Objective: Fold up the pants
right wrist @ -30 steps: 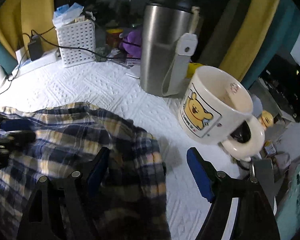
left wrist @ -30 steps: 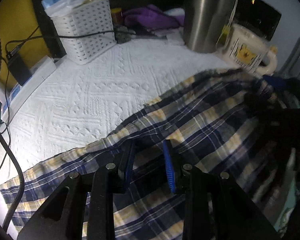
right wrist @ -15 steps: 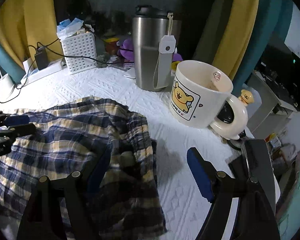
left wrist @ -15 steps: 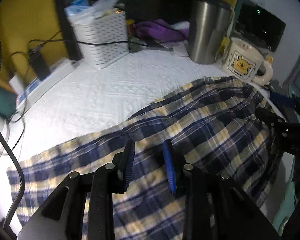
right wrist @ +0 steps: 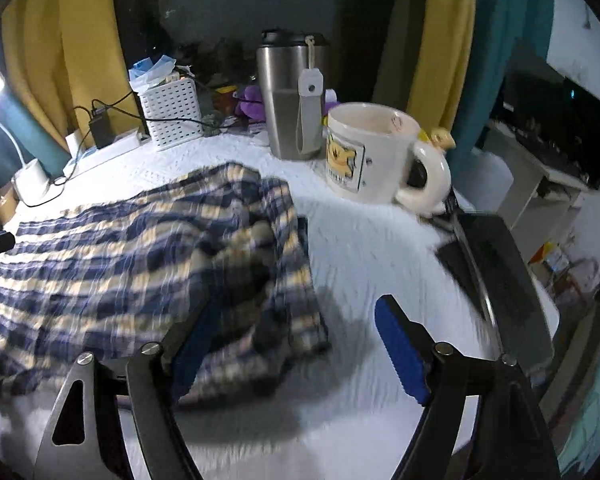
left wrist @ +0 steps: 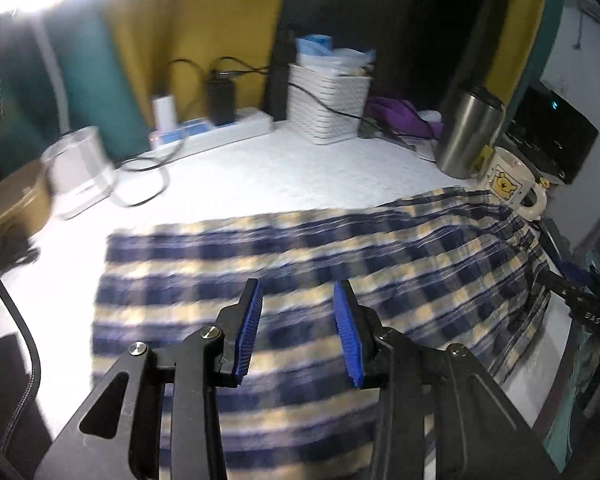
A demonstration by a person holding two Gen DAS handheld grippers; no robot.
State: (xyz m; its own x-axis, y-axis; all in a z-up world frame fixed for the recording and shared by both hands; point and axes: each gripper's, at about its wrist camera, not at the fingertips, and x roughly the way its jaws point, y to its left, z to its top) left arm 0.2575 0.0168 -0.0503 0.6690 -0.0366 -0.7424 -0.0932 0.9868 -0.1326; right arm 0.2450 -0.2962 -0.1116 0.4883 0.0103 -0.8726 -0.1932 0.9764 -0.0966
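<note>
Above the checked pants (left wrist: pixel 340 256) spread on the white worktop (left wrist: pixel 260 176), both grippers, left (left wrist: pixel 298 330) and right (right wrist: pixel 296 344), have just been opening their fingers and hold nothing.

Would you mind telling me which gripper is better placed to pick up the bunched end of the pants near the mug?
Probably the right gripper: its jaws, which have just been opening, stand wide over the bunched end of the pants beside the mug. The left gripper hangs over the flat middle.
</note>
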